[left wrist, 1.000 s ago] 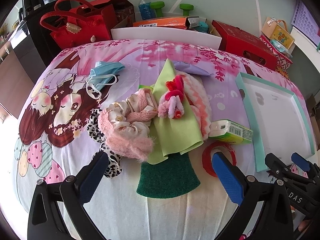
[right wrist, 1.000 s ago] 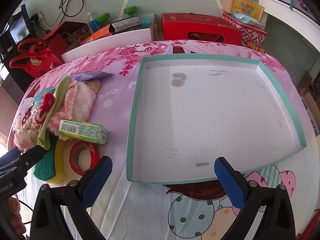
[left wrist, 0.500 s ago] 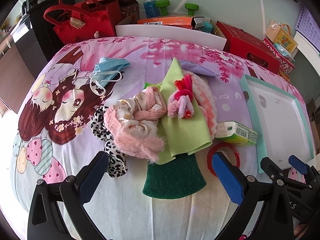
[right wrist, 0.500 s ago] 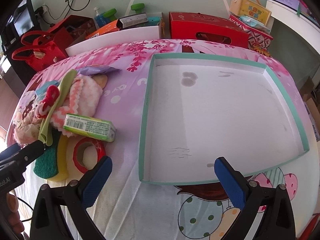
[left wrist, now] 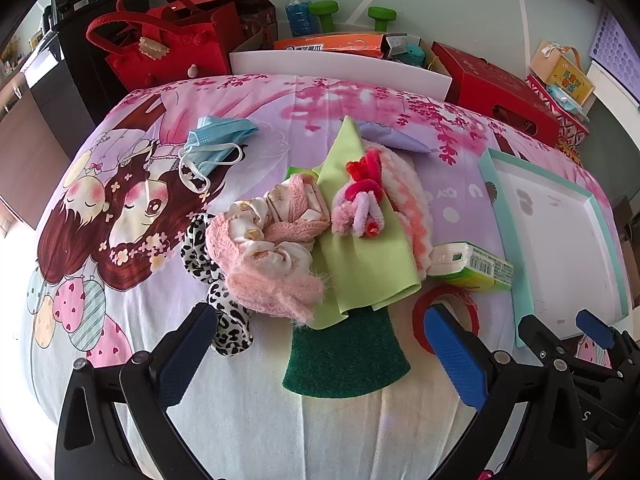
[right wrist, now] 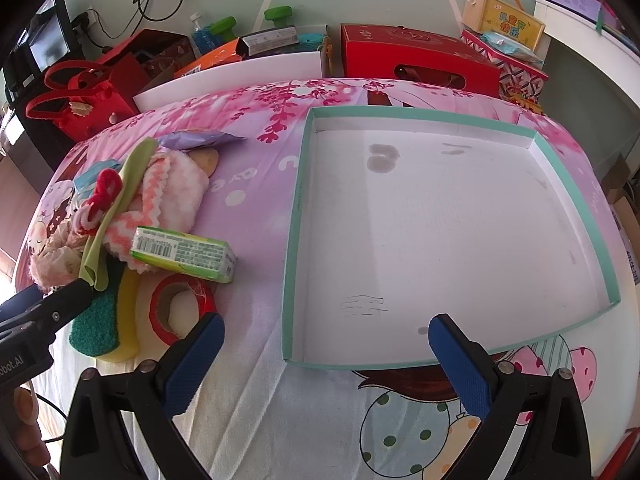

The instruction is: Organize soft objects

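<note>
Shifted nearer since the earlier frame, the pile of cloths (left wrist: 320,240) is framed by the left gripper (left wrist: 316,344), fingers wide apart, empty; the right gripper (right wrist: 324,350) is likewise spread over the tray (right wrist: 298,216).

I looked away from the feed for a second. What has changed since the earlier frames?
Only the views shifted a little: the left gripper edged toward the pile, the right gripper slid slightly left along the tray. Both stay open and empty. The green cloth, scrunchies and sponge lie unmoved.
</note>
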Motion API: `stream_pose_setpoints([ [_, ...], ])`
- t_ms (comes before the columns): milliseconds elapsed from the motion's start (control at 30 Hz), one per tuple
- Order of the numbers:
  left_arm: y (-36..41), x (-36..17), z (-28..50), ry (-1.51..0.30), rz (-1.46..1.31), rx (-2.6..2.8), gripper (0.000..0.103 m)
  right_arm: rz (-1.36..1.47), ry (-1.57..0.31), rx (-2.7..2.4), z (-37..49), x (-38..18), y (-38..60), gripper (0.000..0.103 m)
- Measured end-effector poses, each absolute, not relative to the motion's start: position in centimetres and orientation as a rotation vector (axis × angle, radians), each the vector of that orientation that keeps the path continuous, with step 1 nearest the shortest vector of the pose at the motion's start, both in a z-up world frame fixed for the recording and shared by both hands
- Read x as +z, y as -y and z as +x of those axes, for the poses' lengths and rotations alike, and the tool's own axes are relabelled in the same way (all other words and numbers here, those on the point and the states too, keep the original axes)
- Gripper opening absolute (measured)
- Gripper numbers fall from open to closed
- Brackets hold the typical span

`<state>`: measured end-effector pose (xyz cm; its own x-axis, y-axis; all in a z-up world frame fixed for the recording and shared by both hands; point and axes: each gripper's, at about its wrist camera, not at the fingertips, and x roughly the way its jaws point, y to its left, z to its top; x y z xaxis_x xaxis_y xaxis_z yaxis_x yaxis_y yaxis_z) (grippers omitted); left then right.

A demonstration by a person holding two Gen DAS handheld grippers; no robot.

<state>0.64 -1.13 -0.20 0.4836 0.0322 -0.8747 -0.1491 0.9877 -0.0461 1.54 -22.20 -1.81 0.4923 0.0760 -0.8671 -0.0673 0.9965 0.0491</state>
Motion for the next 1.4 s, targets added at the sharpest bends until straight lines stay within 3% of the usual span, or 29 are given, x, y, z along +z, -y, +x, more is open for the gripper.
stream_pose_setpoints([
  [900, 0.2, 0.6, 0.4, -1.031, -0.171, 0.122, 0.103, 0.009, -1.051, 0.090, 1.5, -1.6, 22.0, 0.103],
  [1200, -2.9, 2.2, -0.3, -0.921, -0.273, 0.186, 0.103, 0.095, -0.877, 0.168, 0.9, 1.5, 21.3, 0.103],
  [1400, -4.9, 1.9, -0.2, -0.876, -0.295, 0.266, 0.103, 0.154, -0.882, 0.254, 2.3, 0.6, 18.8, 0.103],
])
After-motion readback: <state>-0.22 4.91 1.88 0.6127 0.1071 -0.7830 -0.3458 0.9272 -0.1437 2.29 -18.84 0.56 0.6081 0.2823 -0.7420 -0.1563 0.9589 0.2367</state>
